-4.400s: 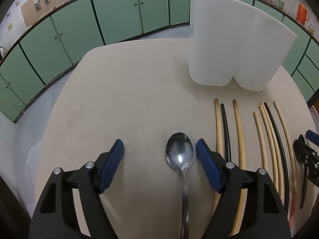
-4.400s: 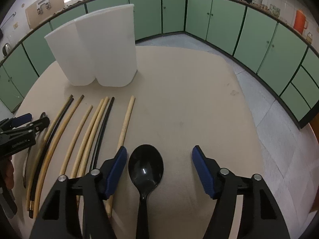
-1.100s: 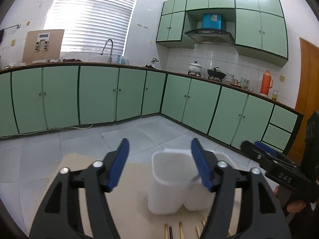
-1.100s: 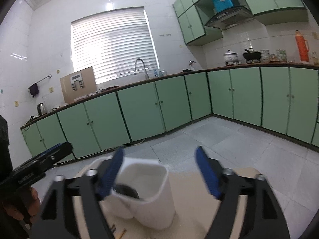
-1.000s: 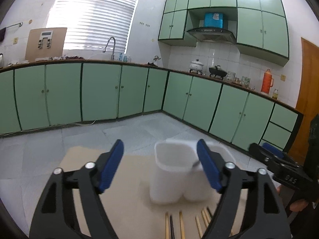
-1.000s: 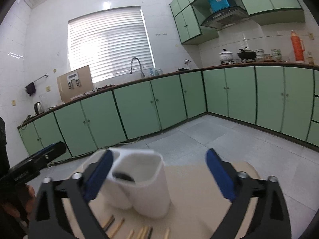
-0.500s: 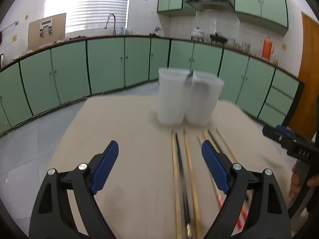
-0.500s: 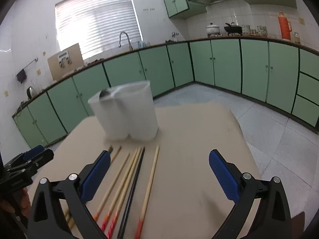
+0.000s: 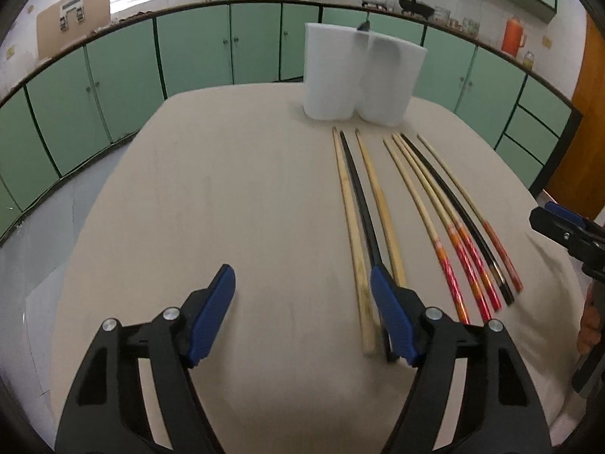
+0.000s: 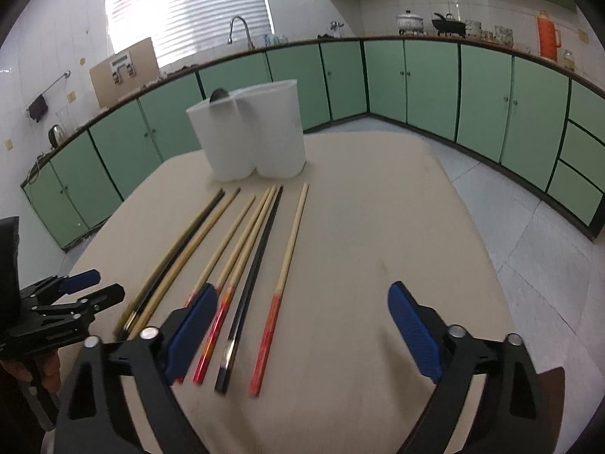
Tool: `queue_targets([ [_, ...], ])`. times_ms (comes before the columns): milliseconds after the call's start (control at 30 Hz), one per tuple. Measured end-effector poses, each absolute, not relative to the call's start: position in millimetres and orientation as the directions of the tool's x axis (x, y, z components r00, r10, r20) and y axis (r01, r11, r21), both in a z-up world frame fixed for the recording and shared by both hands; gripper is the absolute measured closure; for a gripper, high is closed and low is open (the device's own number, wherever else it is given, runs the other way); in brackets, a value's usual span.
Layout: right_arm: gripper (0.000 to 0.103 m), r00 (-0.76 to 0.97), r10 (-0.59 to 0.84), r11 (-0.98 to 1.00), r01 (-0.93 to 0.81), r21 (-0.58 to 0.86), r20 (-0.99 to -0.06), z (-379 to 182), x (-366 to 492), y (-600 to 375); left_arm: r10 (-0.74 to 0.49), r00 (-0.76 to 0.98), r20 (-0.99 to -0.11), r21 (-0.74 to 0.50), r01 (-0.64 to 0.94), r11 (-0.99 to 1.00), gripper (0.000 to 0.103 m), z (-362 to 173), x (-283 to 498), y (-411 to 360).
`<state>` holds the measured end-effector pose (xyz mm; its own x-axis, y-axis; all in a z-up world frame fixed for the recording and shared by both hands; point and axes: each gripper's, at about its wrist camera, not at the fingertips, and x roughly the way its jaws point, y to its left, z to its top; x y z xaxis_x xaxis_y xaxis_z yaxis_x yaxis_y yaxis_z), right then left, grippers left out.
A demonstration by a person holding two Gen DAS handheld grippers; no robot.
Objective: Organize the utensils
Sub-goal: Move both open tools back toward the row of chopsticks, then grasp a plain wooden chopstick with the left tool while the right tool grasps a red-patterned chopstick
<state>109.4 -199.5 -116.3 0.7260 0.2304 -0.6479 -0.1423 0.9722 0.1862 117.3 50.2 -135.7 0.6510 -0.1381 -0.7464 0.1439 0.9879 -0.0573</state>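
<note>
The left gripper (image 9: 302, 314) is seen released over the beige surface (image 9: 245, 196), its jaws closing with nothing between them; its right finger overlaps the near ends of the leftmost chopsticks (image 9: 361, 227). Only the left wrist view shows a wooden door (image 9: 590, 125) at the far right, with the right gripper at that edge.

The chopsticks lie side by side, pointing toward the white holder (image 9: 361, 79), which stands at the far part of the surface, just beyond their tips. A dark spoon tip (image 9: 363, 26) rises above its rim.

The right gripper (image 10: 302, 329) is also released and closing, empty, with its left finger over the red-ended chopsticks (image 10: 264, 261). Only the right wrist view shows the window blind (image 10: 185, 3), the tap (image 10: 238, 28) and, at the left edge, the left gripper held in a hand (image 10: 45, 374). The holder (image 10: 249, 136) is shown with two compartments; the spoon (image 10: 218, 94) sits in the left one.

No legible writing is found; markings on the cardboard (image 10: 123, 66) are too small to read.
</note>
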Motion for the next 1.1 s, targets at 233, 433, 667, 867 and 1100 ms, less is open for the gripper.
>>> queue_targets([
  [233,0.045,0.675,0.247,0.969,-0.181,0.169,-0.696,-124.8,89.5,-192.4,-0.153,0.654,-0.741,-0.051,0.172,0.984,0.032,-131.3,95.0,46.2],
  [433,0.055,0.649,0.258,0.966,-0.165,0.199,-0.716,-135.8,81.5,-190.5,-0.143,0.640,-0.755,-0.057,0.153,0.987,0.034,-139.6,86.8,46.4],
  [667,0.058,0.676,0.244,0.968,-0.125,0.218,-0.695,-142.7,79.4,-193.0,-0.112,0.656,-0.746,-0.038,0.127,0.991,0.037,-145.6,85.6,42.4],
  [867,0.062,0.674,0.246,0.968,-0.136,0.211,-0.697,-143.5,80.3,-188.9,-0.103,0.660,-0.745,-0.027,0.124,0.992,0.040,-145.9,85.3,42.4],
  [1100,0.068,0.660,0.246,0.969,-0.171,0.177,-0.710,-144.6,77.2,-179.5,-0.094,0.663,-0.743,-0.026,0.112,0.993,0.047,-146.0,86.1,45.0],
])
